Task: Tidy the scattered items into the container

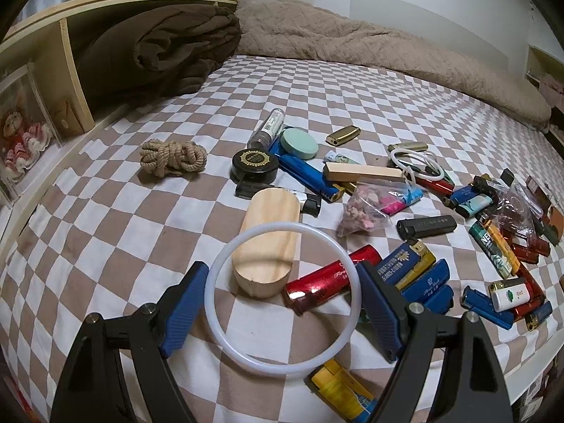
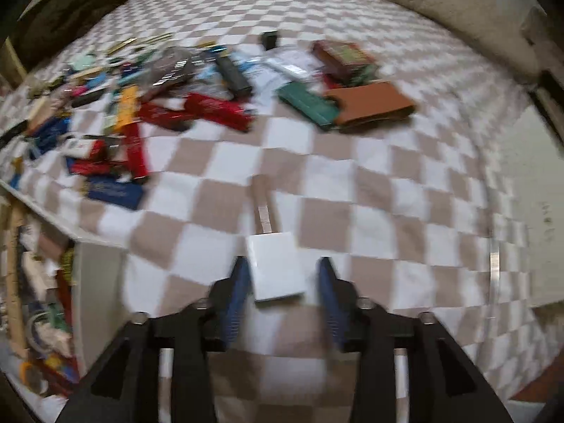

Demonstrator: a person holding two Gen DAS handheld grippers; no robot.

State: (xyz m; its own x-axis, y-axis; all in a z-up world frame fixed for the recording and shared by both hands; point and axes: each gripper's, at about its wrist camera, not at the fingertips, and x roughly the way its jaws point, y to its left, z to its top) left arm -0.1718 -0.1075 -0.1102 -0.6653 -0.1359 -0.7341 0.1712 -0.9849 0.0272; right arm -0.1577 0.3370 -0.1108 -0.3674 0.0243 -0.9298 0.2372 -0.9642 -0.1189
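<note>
My left gripper (image 1: 283, 282) holds a white ring (image 1: 282, 298) between its blue fingers (image 1: 185, 296), a little above the checkered bedsheet (image 1: 105, 229). Under it lie a wooden block (image 1: 269, 239) and a red lighter (image 1: 331, 278). Many lighters and small items lie scattered to the right. My right gripper (image 2: 282, 289) is open around a small white adapter (image 2: 276, 269) with a short cable; only the left finger seems near it. The right wrist view is blurred. The container (image 2: 38, 299), with several items in it, shows at the lower left of the right wrist view, beside the bed.
A rope bundle (image 1: 172, 157), a black round tin (image 1: 255, 165), a green round case (image 1: 299, 144) and a bag of pink bits (image 1: 366, 208) lie on the sheet. A brown blanket (image 1: 169, 46) and wooden shelf (image 1: 42, 70) stand at left. A brown wallet (image 2: 373, 104) lies far right.
</note>
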